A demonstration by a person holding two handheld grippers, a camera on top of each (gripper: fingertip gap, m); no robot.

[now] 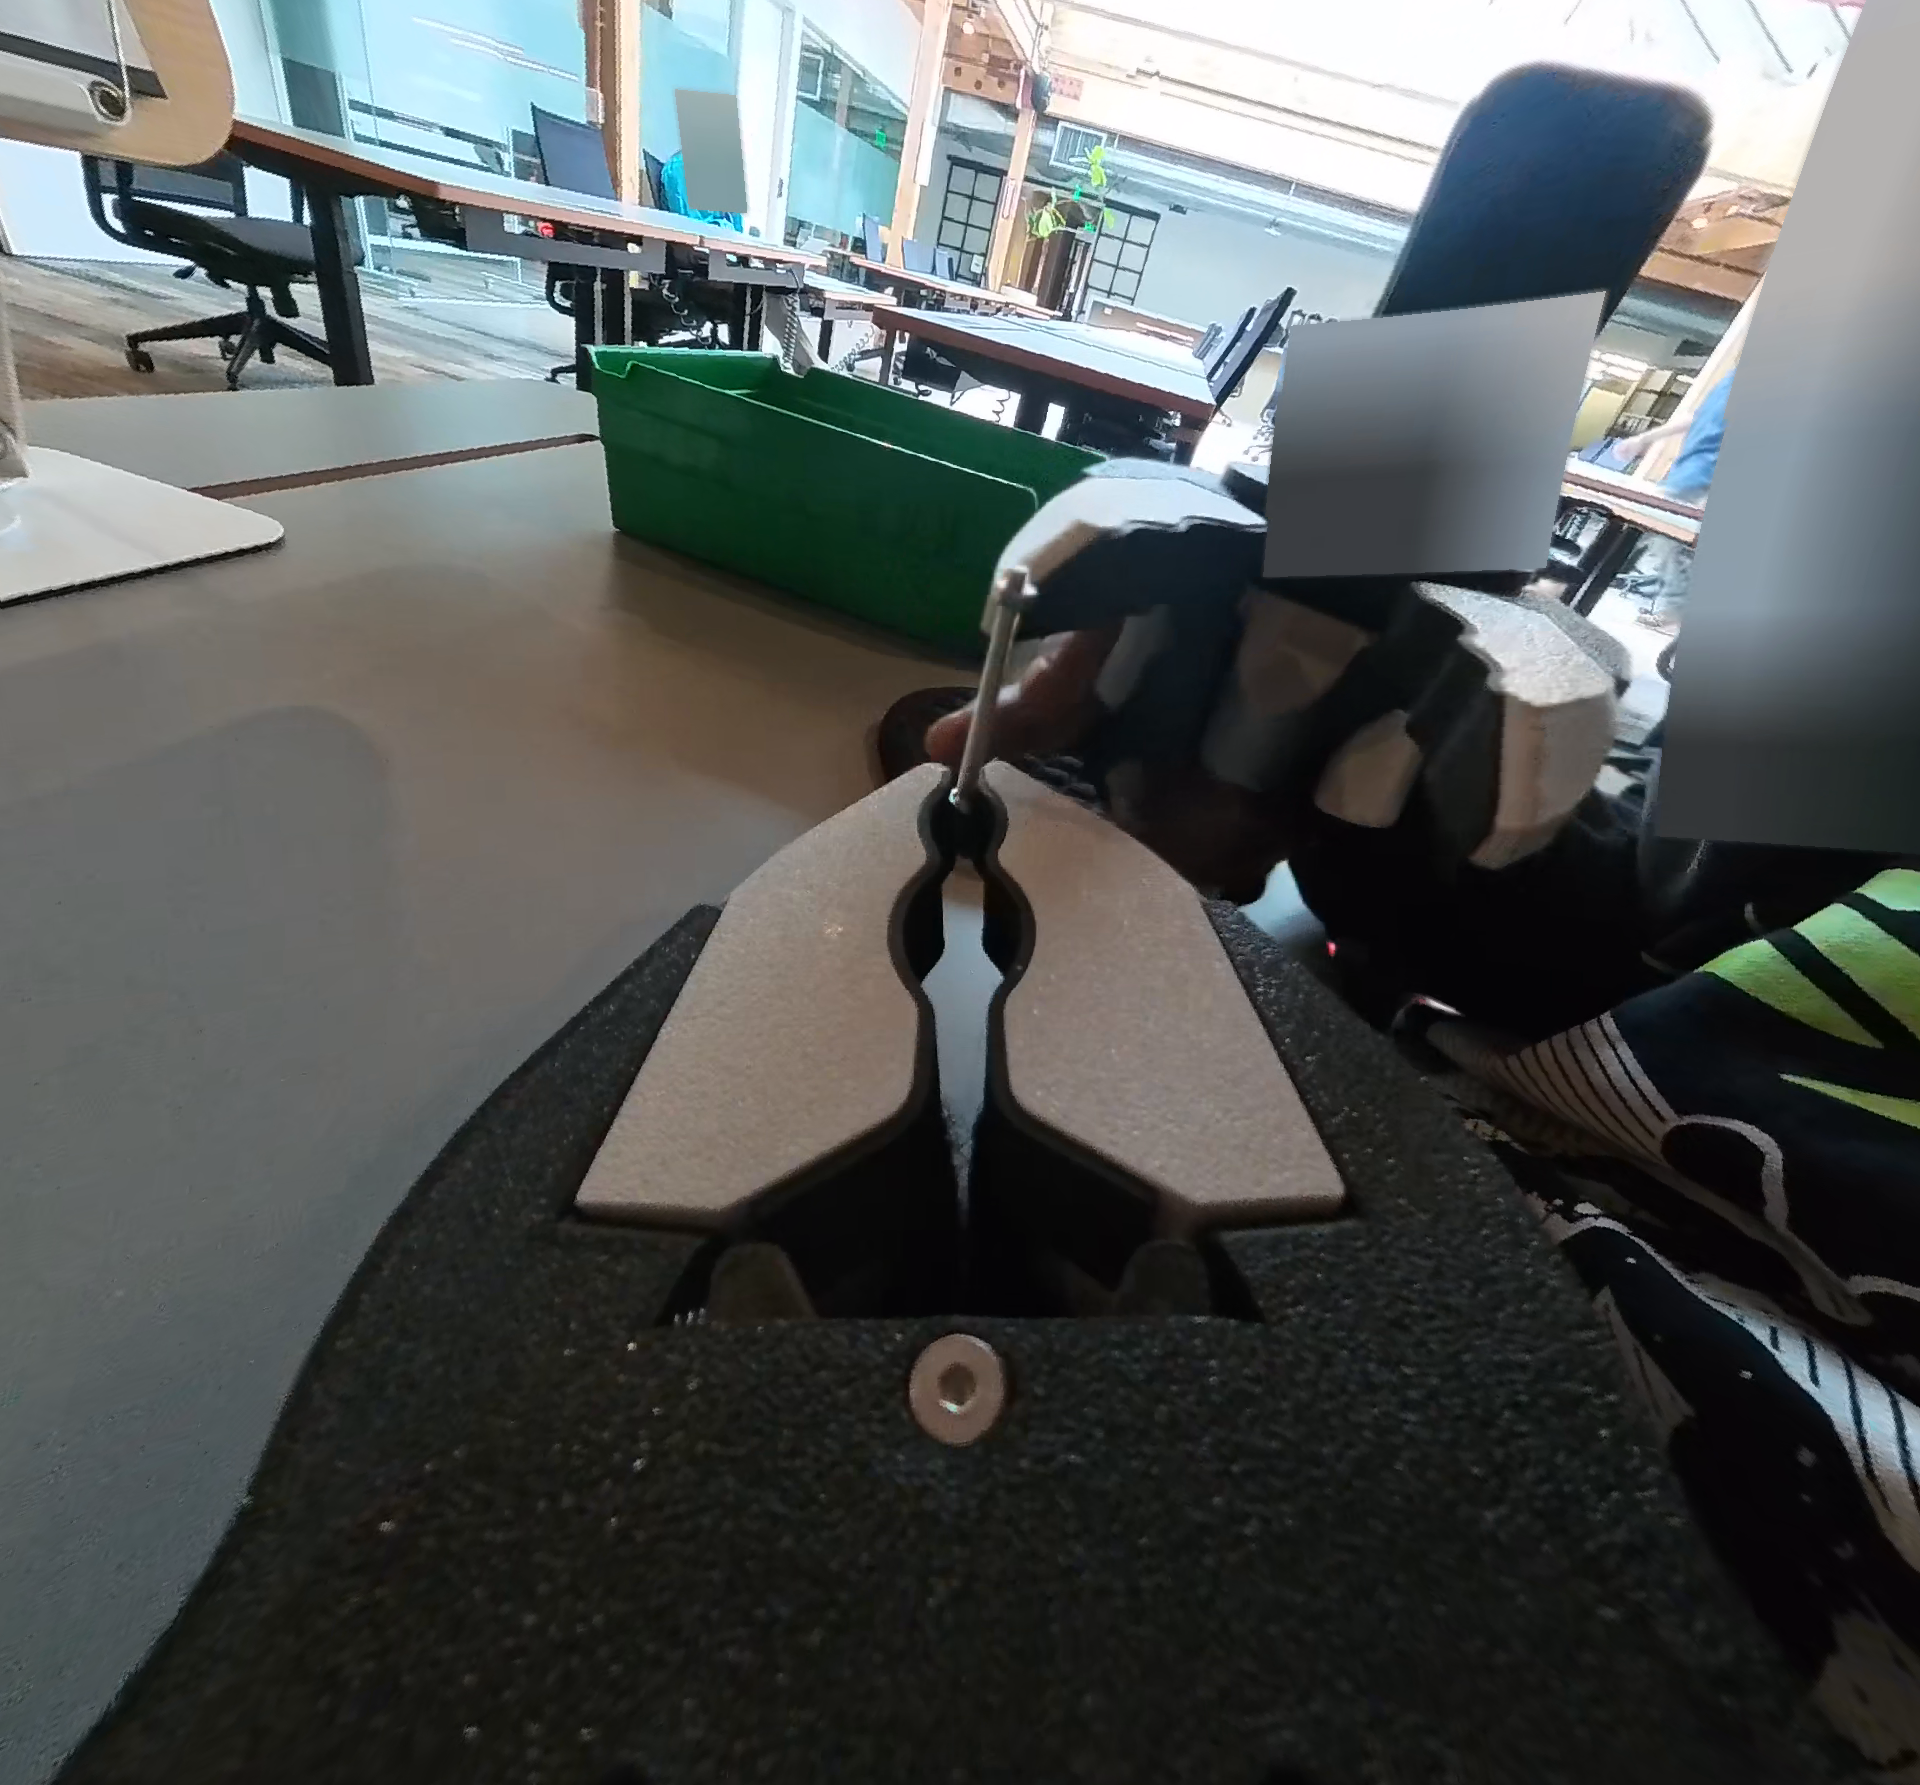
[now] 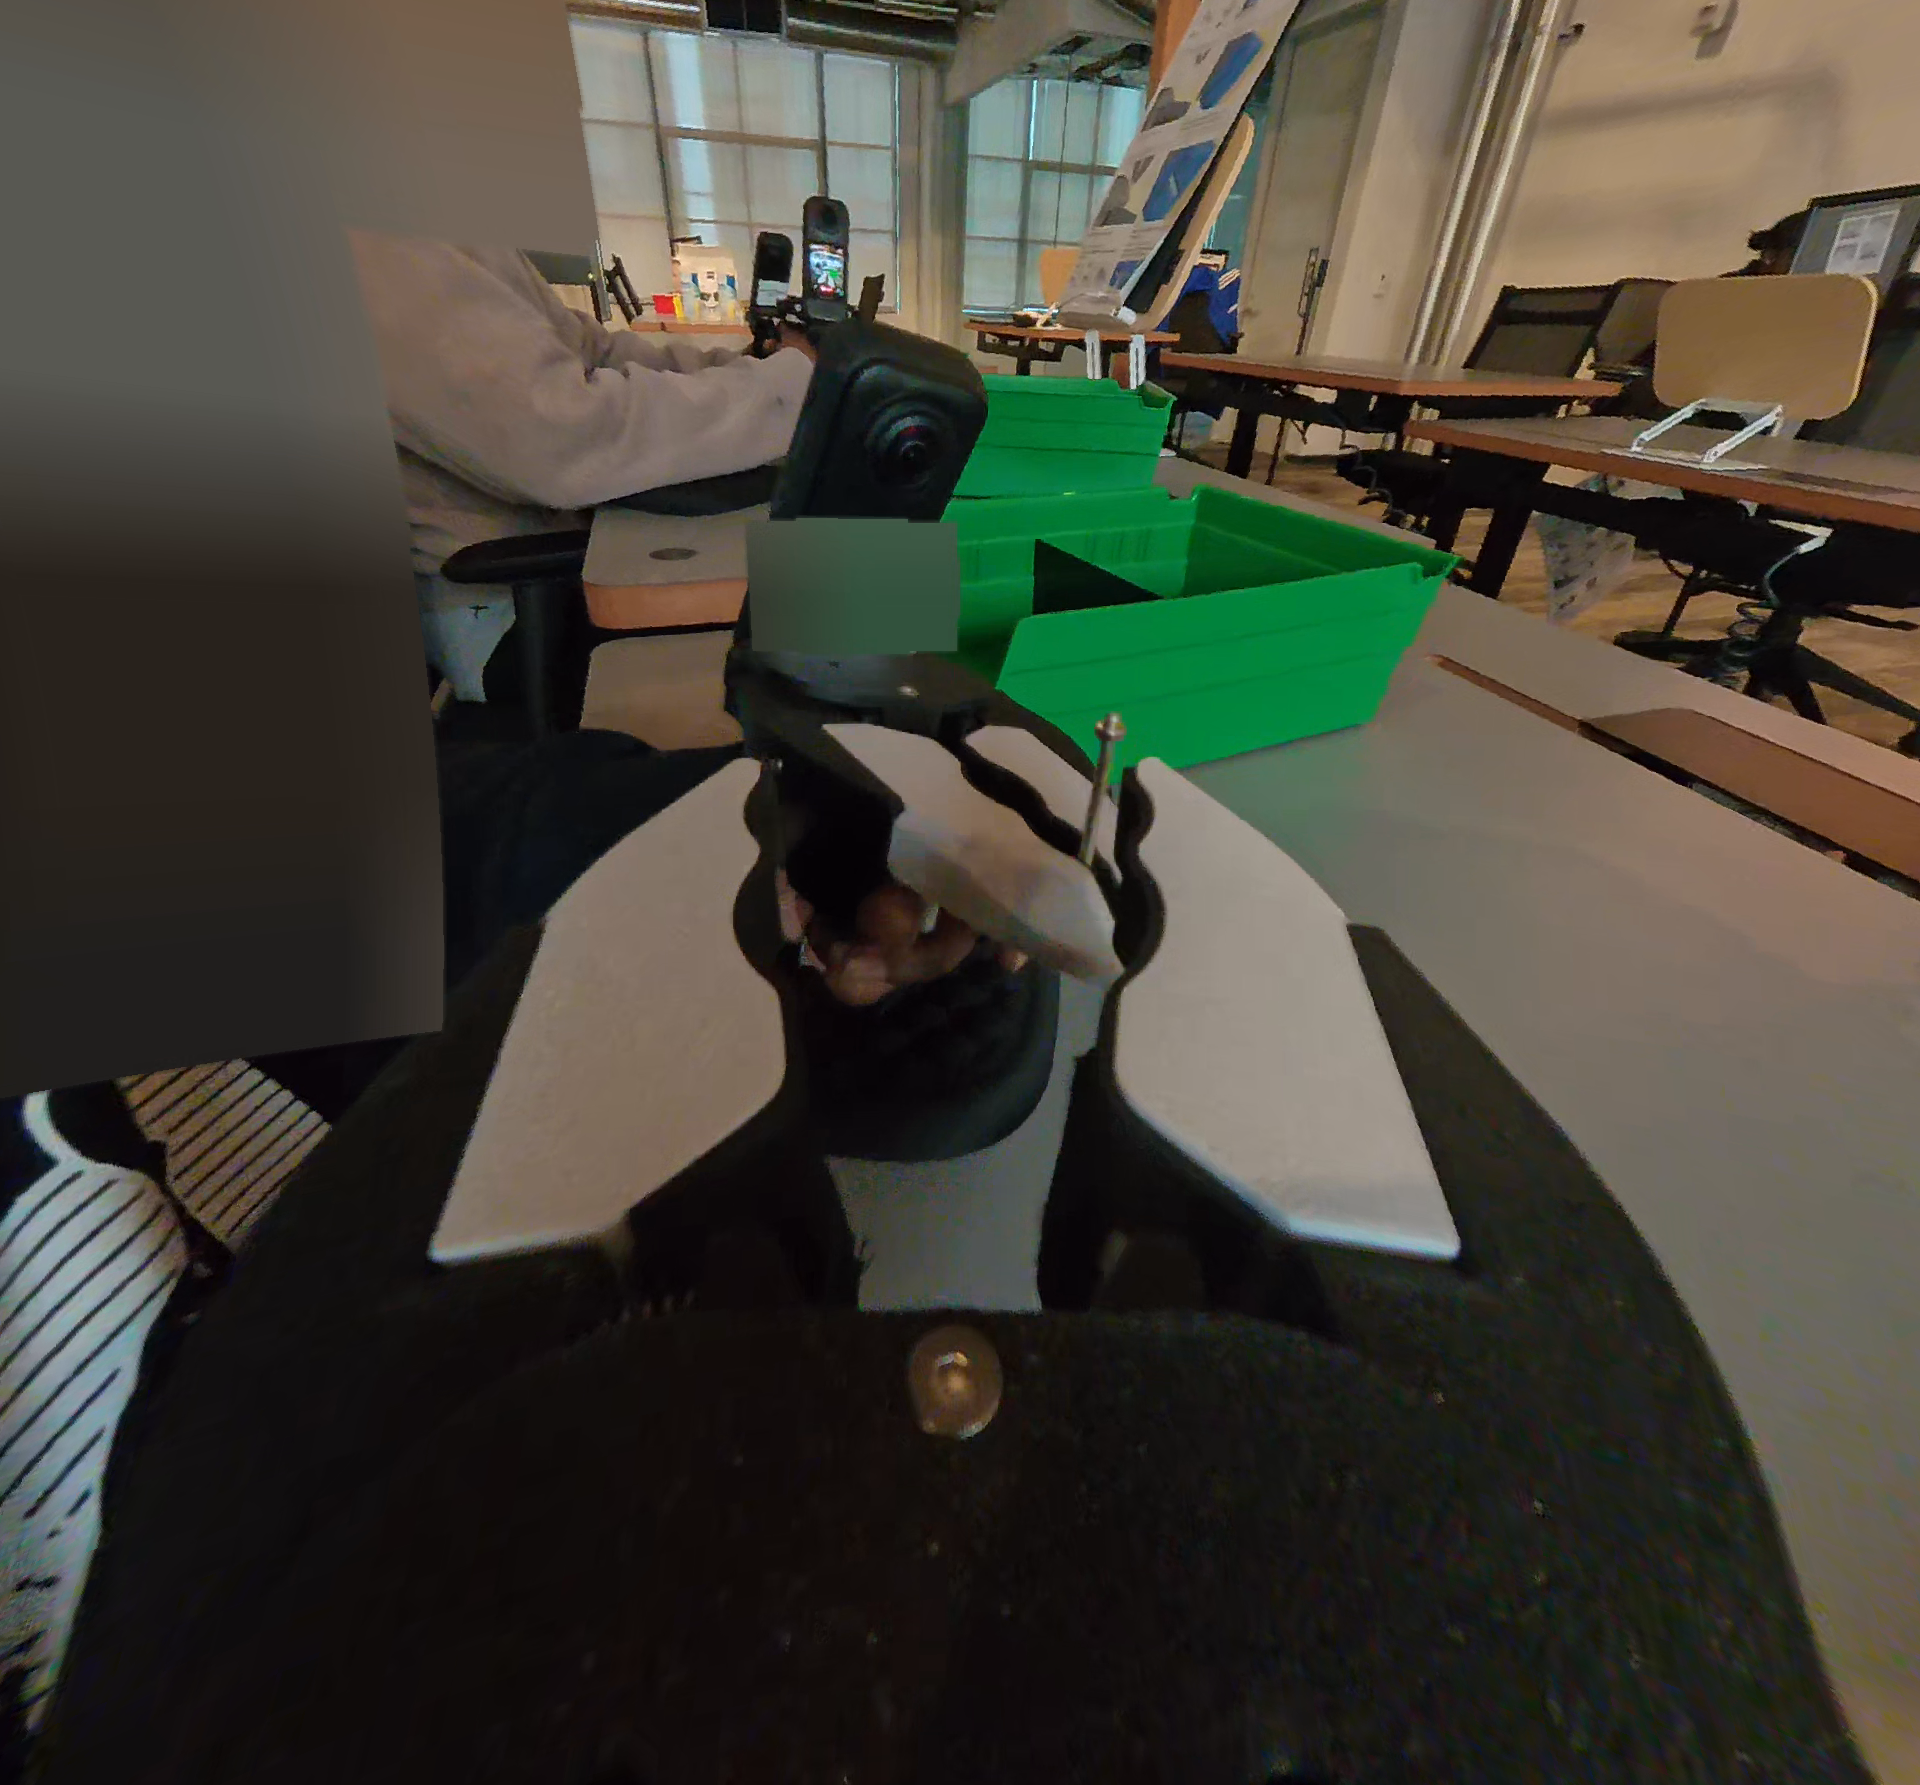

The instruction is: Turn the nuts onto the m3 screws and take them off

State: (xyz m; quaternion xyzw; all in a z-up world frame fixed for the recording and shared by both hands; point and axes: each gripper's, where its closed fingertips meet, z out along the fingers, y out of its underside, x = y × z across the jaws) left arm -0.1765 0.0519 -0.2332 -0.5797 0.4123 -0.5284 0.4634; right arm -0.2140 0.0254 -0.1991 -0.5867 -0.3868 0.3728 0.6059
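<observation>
Worktop [image 1: 312, 696]: grey, being used as the base for the whole job. A green bin [image 1: 831, 509] is being kept at its far side, just beyond both claws, presumably so that parts are within easy reach; its contents cannot be made out.

Left claw [image 1: 961, 800]: being held low over the worktop, pointing forward, fingers [image 1: 831, 956] pressed together. A long thin m3 screw [image 1: 987, 686] is being pinched at the very tips by its lower end, so that the shank is being presented upright, slightly tilted, head uppermost. This is judged to be the holding pose that leaves the free length open for a nut.

Right claw [image 2: 945, 800]: being held opposite, facing the left one, spread wide and straddling the left claw's tips. Its right finger [image 2: 1247, 987] is standing just beside the screw [image 2: 1101, 779]; nothing is being pressed by it.

No nut can be made out on the shank or in either claw; too small to tell.
</observation>
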